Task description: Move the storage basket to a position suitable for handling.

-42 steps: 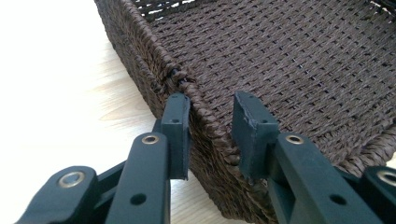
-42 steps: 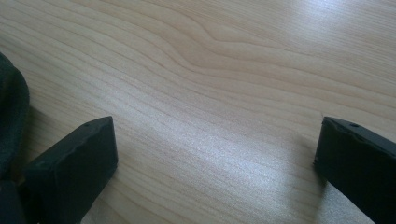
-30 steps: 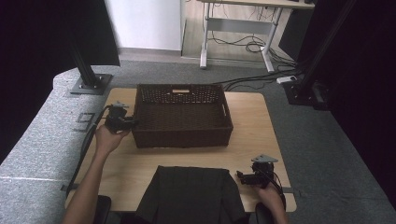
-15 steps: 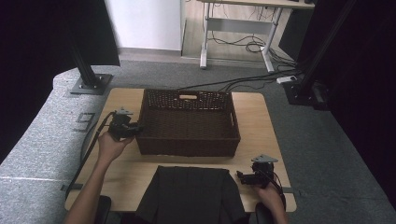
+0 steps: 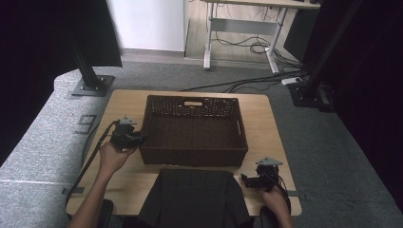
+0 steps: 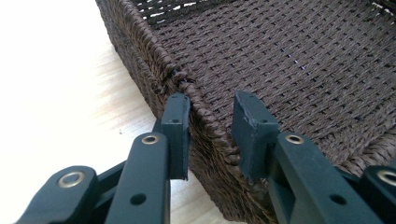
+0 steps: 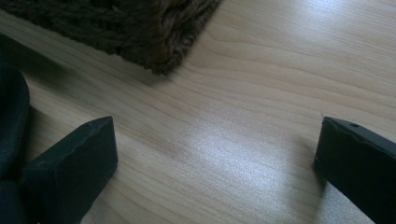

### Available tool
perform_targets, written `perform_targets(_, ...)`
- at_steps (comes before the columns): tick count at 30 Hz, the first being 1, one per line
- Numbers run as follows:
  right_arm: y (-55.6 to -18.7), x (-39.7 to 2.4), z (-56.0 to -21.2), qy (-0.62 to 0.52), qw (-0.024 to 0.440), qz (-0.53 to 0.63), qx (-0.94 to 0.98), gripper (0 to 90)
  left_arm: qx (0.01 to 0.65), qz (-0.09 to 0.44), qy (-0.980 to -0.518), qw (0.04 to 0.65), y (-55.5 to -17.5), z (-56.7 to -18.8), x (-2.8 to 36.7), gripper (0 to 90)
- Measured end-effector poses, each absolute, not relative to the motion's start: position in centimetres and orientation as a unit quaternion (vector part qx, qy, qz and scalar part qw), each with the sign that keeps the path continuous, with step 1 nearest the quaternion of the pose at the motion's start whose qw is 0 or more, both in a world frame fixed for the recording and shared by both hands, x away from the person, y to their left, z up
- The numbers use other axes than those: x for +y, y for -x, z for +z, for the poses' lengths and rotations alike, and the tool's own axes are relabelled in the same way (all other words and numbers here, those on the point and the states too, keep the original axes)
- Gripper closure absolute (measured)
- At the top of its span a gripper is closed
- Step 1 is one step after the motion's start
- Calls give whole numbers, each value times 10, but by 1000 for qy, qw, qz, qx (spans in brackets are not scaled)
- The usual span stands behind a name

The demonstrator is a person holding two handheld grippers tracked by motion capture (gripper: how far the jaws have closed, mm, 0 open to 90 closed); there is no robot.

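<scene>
A dark brown woven basket (image 5: 190, 156) stands in the middle of the wooden table (image 5: 266, 123). My left gripper (image 5: 140, 139) is shut on the basket's left wall near the front corner. In the left gripper view (image 6: 212, 126), one jaw lies outside the wall and the other inside, with the woven rim (image 6: 205, 116) between them. My right gripper (image 5: 243, 179) rests low at the table's front right, open, pointing left. Bare wood lies between its jaws in the right gripper view (image 7: 215, 149). A dark folded cloth (image 5: 192, 194) lies in front of the basket.
The basket's corner (image 7: 154, 32) and the cloth's edge (image 7: 11, 107) sit just ahead of the right gripper. Black stand bases (image 5: 90, 85) flank the table on grey carpet. A desk frame with cables (image 5: 237, 42) stands behind.
The basket has slid toward the person, the left gripper moving with it on its left wall. The right gripper has stayed put.
</scene>
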State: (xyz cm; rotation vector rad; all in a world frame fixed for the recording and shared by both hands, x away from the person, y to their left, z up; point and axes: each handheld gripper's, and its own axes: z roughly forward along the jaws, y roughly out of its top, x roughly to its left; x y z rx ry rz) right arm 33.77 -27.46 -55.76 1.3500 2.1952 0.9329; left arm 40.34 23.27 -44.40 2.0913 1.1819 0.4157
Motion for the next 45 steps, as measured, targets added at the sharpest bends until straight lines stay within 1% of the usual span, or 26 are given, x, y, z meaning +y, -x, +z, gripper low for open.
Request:
perform_targets(21, -338, -274, -558, -483, 199, 334, 784, 0, 463, 165, -798, 348, -376, -445, 229, 675)
perform_targets(27, -338, -274, -558, -483, 199, 334, 785, 0, 459, 156, -789, 376, -376, -449, 236, 652)
perform_targets(28, -338, -275, -558, -483, 199, 334, 785, 0, 455, 159, -787, 385, -376, -451, 237, 630)
perform_targets(30, -338, -274, -558, -483, 199, 334, 785, 0, 442, 160, -795, 383, -377, -452, 239, 538)
perform_targets(34, -338, -274, -558, -483, 199, 334, 785, 0, 434, 171, -796, 386, -374, -448, 243, 397)
perform_targets(36, -338, -274, -558, -483, 199, 334, 785, 0, 431, 166, -793, 396, -371, -444, 247, 346)
perform_targets(37, -338, -274, -558, -483, 199, 334, 785, 0, 431, 165, -794, 397, -370, -441, 249, 292)
perform_targets(39, -338, -274, -558, -483, 199, 334, 785, 0, 427, 177, -792, 399, -365, -437, 253, 242)
perform_targets(41, -338, -274, -558, -483, 199, 334, 785, 0, 433, 190, -789, 392, -361, -433, 256, 141)
perform_targets(43, -338, -274, -558, -483, 199, 334, 785, 0, 433, 198, -789, 389, -356, -431, 260, 124)
perform_targets(45, -338, -274, -558, -483, 199, 334, 785, 0, 433, 193, -791, 387, -353, -430, 263, 75)
